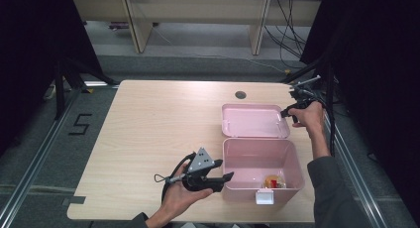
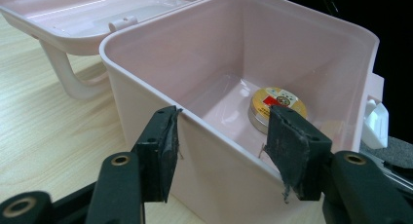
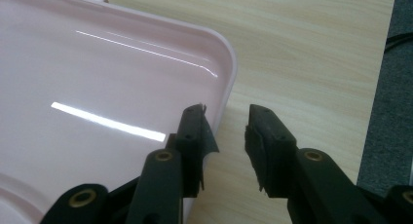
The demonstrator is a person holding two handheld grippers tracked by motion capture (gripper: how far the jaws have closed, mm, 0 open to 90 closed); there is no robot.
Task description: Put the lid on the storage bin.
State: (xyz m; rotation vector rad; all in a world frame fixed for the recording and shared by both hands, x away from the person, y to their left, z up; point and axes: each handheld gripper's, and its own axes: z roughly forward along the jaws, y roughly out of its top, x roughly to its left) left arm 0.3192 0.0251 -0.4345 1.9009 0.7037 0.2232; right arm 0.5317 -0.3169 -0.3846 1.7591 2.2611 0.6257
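A pink box point(image 1: 298, 164) stands open at the table's near right, and its lid point(image 1: 255, 121) lies flat behind it. Inside the box point(image 2: 292, 39) rests a round yellow and red tin point(image 2: 277, 101), which is also in the high view point(image 1: 274, 181). My left gripper point(image 1: 225, 169) is at the box's left wall. Its jaws point(image 2: 224, 141) straddle that wall, one pad outside and one inside, with a wide gap. My right gripper point(image 1: 286, 113) is at the lid's right edge. One jaw of it point(image 3: 226, 131) is over the lid point(image 3: 97, 87) and the other over bare wood.
A white latch point(image 1: 264, 197) sticks out from the box's front wall. The lid carries a pink handle point(image 2: 73, 83) underneath. The wooden table point(image 1: 148, 129) has a dark cable hole point(image 1: 240, 94) near its far edge. Black stands and cables crowd the table's right side.
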